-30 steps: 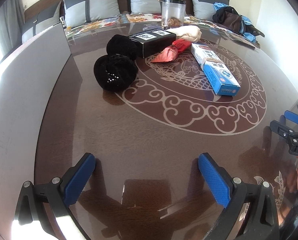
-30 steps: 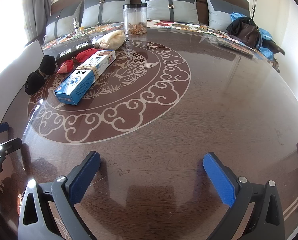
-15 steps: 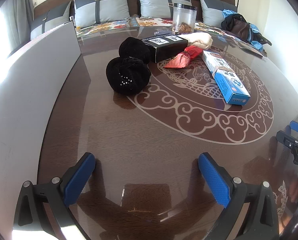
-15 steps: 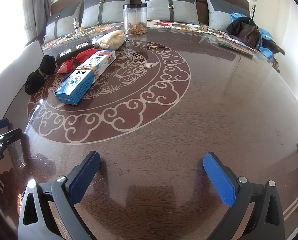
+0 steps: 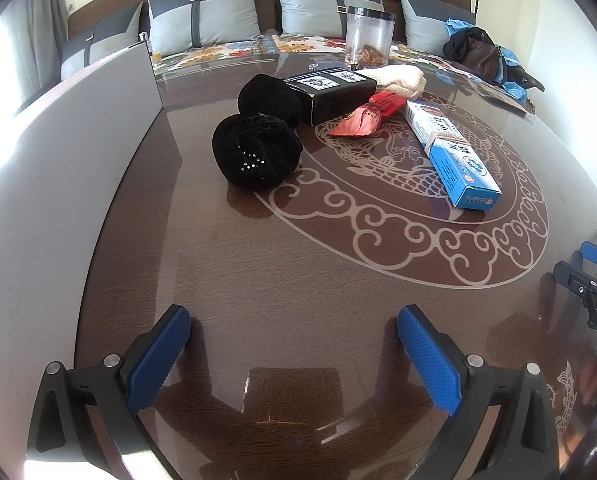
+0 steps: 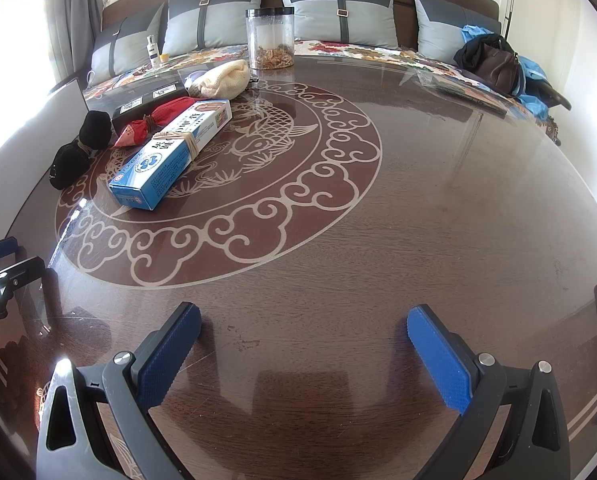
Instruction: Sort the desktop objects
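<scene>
Round dark tabletop (image 6: pixel 438 208), right half and near side bare; grey panel (image 5: pixel 58 200) stands along its left edge. Objects clustered far-left: blue box (image 5: pixel 450 152), black box (image 5: pixel 330 92), black fabric bundle (image 5: pixel 258 148), red pouch (image 5: pixel 366 118), cream cloth (image 5: pixel 402 80), jar (image 6: pixel 270 38) at far edge. Left tongs (image 5: pixel 294 354) spread wide, empty, above bare wood. Right tongs (image 6: pixel 304 354) spread wide, empty.

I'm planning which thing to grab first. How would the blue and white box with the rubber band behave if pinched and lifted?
The blue and white box looks like thin cardboard, so probably light and stiff, though a hard pinch might dent it. It lies flat on its long side, so it is unlikely to roll. On the glossy table, a push would likely slide it.
</scene>
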A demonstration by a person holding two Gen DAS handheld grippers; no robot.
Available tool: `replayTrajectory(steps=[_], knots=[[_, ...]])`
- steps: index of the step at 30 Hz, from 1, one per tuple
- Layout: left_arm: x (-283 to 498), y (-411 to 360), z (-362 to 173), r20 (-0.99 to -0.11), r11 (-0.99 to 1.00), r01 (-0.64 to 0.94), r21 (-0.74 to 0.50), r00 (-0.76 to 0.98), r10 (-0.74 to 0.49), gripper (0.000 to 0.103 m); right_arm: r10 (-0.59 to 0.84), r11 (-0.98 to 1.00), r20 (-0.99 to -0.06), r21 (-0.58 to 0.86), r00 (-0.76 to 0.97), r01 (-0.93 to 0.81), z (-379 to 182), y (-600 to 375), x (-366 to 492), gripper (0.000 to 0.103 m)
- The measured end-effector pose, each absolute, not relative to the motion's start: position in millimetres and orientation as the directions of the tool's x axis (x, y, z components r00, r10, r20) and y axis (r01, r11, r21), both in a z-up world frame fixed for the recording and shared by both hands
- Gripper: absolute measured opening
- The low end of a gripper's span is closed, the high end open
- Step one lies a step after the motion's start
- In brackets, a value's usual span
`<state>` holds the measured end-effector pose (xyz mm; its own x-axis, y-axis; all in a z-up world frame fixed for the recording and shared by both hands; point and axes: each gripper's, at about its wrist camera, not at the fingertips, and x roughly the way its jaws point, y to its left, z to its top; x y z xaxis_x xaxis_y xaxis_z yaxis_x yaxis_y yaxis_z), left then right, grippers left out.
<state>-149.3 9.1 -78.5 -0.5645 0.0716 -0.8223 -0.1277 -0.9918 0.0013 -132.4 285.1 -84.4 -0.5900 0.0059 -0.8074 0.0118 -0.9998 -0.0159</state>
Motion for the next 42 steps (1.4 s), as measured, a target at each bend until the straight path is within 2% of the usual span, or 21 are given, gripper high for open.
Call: replayTrajectory(steps=[27,31,33,37,42], knots=[[-149,8,-78,-0.822,-0.992,-0.128,0.001,-0.564,0.072,0.103,0.005,-1.000,-0.820,-0.013,-0.573,0.010,-83,284,-136,0.103],[-149,8,-78,-0.822,-0.992,-0.128,0.001,-0.564,0.072,0.103,-0.141,-0.985,-0.805,0.171,-0.576,0.002,-65,279,-158,0.103],[-149,8,-78,-0.822,-0.992,-0.128,0.001,-0.564,0.072,0.103,-0.188,-0.977,-0.791,0.213,-0.582,0.027,-51,259,-180,0.103],[-149,8,-78,-0.822,-0.992,-0.128,0.001,-0.564,0.072,0.103,-0.221,-0.974,-0.806,0.214,-0.549,0.078,-44,213,-233,0.103],[-149,8,-78,-0.823,-0.992,-0.128,0.001,-0.564,0.072,0.103,-0.188,-0.982,-0.863,0.168,-0.468,0.086,-72,177,-271,0.103]])
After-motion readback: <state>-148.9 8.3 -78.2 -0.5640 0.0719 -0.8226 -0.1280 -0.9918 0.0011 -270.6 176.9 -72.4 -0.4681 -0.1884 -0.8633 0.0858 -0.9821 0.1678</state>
